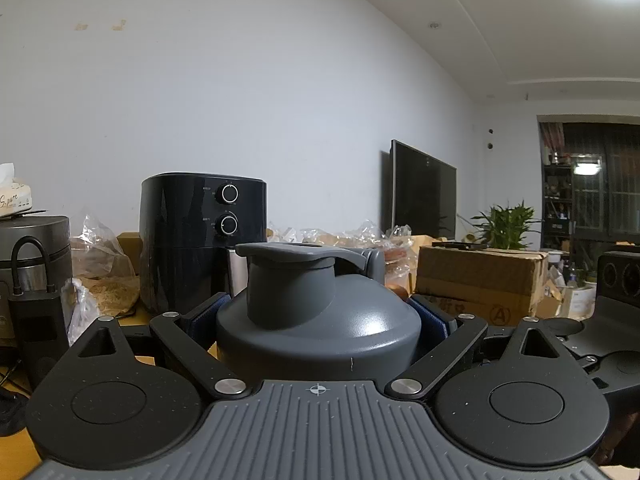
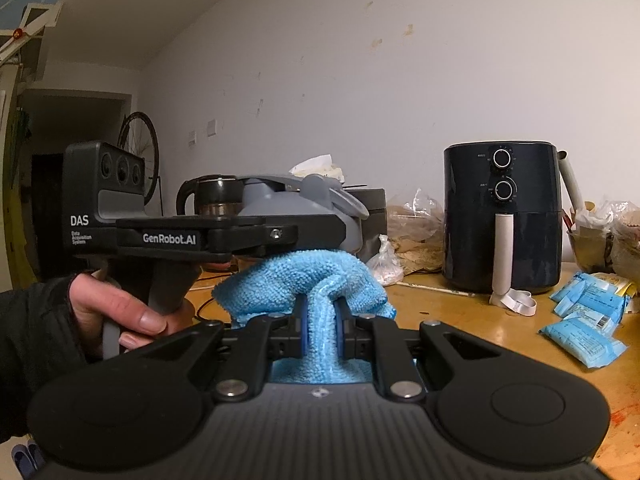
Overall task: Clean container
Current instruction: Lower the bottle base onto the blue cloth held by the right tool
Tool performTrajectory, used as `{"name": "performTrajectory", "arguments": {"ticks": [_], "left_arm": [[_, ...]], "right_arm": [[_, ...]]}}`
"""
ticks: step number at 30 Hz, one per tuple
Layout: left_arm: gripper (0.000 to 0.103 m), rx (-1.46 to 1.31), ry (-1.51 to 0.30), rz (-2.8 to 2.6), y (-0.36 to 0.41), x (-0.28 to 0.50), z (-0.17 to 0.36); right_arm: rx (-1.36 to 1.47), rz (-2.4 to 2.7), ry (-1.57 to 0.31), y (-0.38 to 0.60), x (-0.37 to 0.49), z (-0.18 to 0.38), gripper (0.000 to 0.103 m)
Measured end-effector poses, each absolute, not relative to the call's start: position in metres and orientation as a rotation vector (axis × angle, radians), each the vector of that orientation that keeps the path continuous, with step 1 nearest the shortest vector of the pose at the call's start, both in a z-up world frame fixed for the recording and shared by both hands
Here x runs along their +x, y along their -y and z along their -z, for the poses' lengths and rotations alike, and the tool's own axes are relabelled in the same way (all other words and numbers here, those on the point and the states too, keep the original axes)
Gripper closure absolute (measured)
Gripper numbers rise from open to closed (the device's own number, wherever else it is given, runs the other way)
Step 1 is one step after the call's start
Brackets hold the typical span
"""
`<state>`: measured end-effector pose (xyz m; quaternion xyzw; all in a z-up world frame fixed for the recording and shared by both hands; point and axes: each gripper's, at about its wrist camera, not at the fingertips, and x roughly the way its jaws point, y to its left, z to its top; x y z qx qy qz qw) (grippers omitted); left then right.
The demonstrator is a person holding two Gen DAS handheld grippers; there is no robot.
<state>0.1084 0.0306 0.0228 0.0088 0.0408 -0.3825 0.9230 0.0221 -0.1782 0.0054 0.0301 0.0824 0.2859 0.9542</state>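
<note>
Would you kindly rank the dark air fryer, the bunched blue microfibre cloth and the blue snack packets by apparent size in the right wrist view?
1. Bunched blue microfibre cloth and dark air fryer: they look about alike, and the cloth sits far nearer the camera, so no ranking between them.
2. Blue snack packets, each clearly smallest.

The left gripper (image 1: 318,320) points level, its blue-padded fingers (image 1: 434,320) spread wide and pressed on either side of the grey container (image 1: 320,332) between them. A person's left hand (image 2: 120,312), in a dark sleeve, wraps its handle below. The right gripper (image 2: 320,326) tilts slightly downward, its fingers (image 2: 303,328) nearly together, pinching a fold of blue cloth (image 2: 304,280) bunched ahead of the fingertips.
</note>
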Motion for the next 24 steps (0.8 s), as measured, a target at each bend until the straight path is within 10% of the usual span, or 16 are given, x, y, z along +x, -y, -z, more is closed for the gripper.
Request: {"name": "performTrajectory", "arguments": {"ticks": [24], "left_arm": [[0.008,0.024,-0.098,0.768,-0.028,0.105,-0.027]], "right_arm": [[-0.018,-0.578,-0.283,0.167,0.027,0.011,0.095]]}}
